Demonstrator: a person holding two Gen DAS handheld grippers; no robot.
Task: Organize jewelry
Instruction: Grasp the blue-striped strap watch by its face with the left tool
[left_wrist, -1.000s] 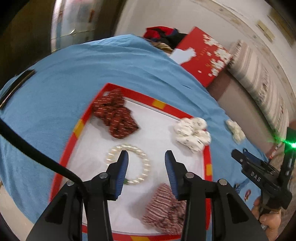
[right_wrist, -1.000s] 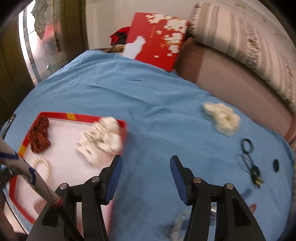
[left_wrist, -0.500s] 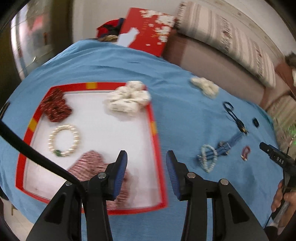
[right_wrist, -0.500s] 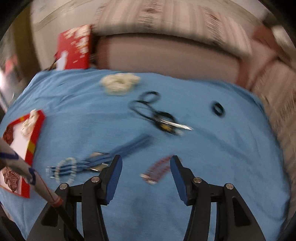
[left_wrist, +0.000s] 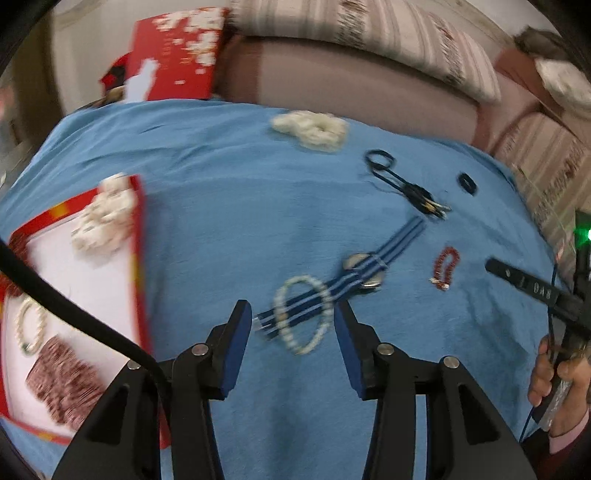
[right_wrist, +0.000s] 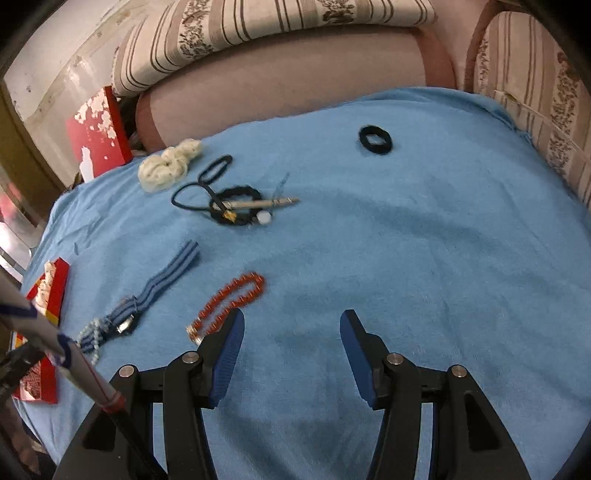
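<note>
Blue cloth (left_wrist: 229, 206) fills the left view now. A second ago the left claw (left_wrist: 293, 345) hung over the red tray (left_wrist: 137, 236); it has swung away and its jaws are spread, holding nothing. That likely means the next piece is being picked. The pearl bracelet (left_wrist: 303, 314) lies right between its tips, on top of the striped watch (left_wrist: 364, 271).

From the right view, the right claw (right_wrist: 290, 345) has swung across too, jaws apart and empty. The red bead bracelet (right_wrist: 231, 301) lies just beside its left tip.
</note>
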